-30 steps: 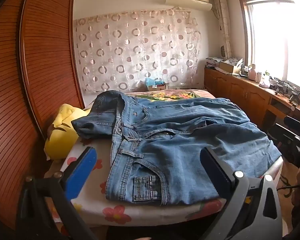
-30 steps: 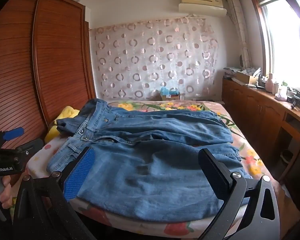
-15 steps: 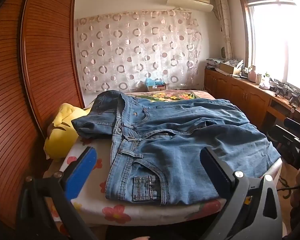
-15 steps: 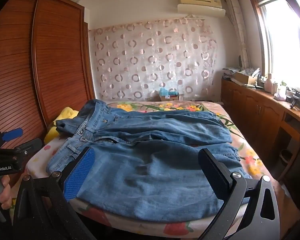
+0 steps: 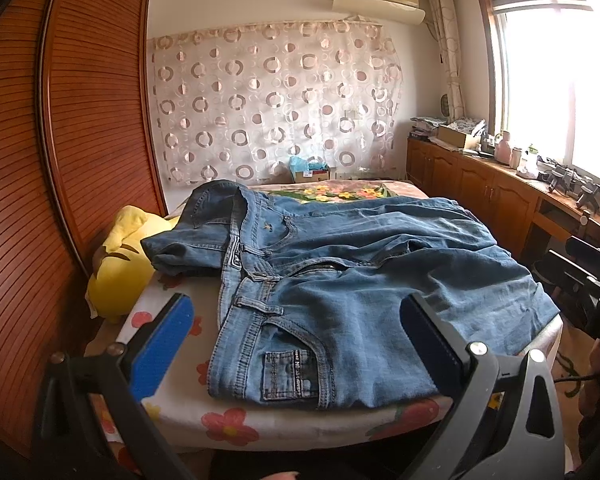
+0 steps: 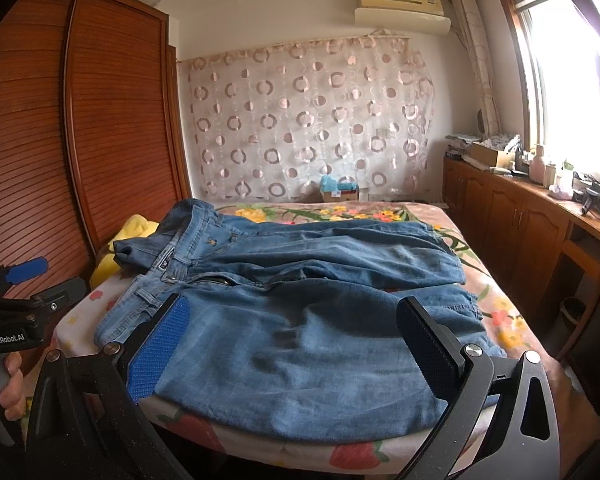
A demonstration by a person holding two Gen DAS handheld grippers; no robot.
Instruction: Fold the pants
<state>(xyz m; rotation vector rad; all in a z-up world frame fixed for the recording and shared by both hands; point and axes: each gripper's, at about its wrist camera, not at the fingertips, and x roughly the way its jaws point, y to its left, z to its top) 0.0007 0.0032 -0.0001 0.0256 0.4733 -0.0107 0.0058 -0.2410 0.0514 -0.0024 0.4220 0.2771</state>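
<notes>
Blue jeans (image 5: 340,272) lie spread across the floral bed (image 5: 228,424), waistband to the left, legs running right; they also show in the right wrist view (image 6: 300,320). My left gripper (image 5: 296,344) is open and empty, held in front of the near bed edge by the waistband and back pocket. My right gripper (image 6: 292,344) is open and empty, in front of the near leg. The left gripper also shows at the left edge of the right wrist view (image 6: 20,292).
A yellow plush toy (image 5: 120,264) lies at the bed's left side against the wooden wardrobe (image 5: 60,160). A wooden cabinet (image 6: 520,220) with clutter runs under the window on the right. A box (image 6: 338,192) sits at the bed's far end.
Both grippers have drifted very slightly; the jeans have not moved and both grippers stay open.
</notes>
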